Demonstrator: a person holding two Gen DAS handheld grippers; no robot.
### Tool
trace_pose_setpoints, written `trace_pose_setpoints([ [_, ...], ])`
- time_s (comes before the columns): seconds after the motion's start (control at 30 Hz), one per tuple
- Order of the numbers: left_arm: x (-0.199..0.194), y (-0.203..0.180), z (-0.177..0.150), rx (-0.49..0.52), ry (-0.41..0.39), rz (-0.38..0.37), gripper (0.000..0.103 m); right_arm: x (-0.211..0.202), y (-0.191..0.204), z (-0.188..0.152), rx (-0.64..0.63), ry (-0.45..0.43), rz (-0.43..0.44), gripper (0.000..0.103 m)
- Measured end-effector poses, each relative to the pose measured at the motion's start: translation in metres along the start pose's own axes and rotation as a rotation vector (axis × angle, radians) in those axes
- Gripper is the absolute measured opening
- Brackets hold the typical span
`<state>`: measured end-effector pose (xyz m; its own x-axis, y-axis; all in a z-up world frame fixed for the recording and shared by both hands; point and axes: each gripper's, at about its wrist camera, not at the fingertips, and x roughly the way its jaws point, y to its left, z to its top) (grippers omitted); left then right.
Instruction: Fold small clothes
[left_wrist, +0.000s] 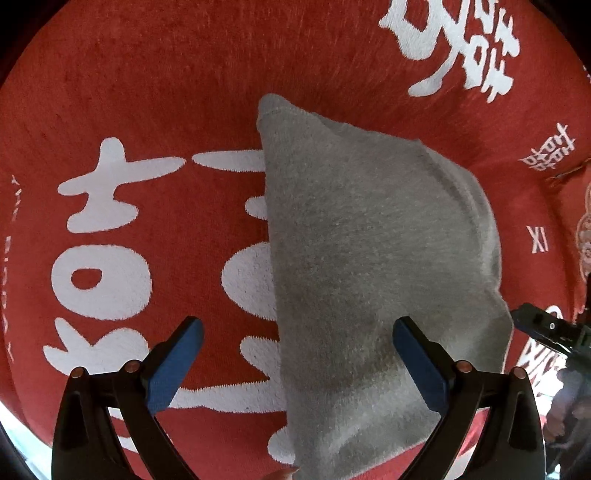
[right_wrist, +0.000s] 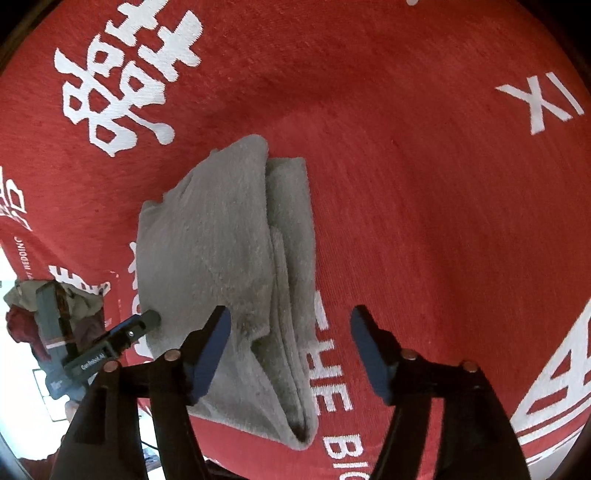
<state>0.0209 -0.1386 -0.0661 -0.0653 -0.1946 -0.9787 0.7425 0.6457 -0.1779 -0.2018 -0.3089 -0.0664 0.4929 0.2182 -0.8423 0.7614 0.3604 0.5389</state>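
A small grey garment lies folded on a red blanket printed with white characters. In the left wrist view my left gripper hovers open over the garment's near end, its blue pads wide apart and not pressing the cloth. My right gripper shows there at the right edge, just off the garment's corner. In the right wrist view the garment shows stacked folded layers, and my right gripper stands open over its near right edge with no cloth pinched. The left gripper sits by the garment's left corner.
The red blanket spreads well beyond the garment on the far side and to the right. Its edge drops off at the lower left, where a heap of other clothes lies beside a bright floor. A red patterned fabric borders the right side.
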Motion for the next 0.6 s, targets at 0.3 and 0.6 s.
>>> trace_pose_setpoints([
  [0.3,0.009,0.008,-0.001,0.020,0.047,-0.027,0.103,0.006,-0.003,-0.003,-0.006,0.017,0.032,0.080],
  [0.6,0.012,-0.006,0.005,0.024,0.051,-0.021,0.103,0.011,-0.003,0.000,-0.002,0.034,0.022,0.080],
])
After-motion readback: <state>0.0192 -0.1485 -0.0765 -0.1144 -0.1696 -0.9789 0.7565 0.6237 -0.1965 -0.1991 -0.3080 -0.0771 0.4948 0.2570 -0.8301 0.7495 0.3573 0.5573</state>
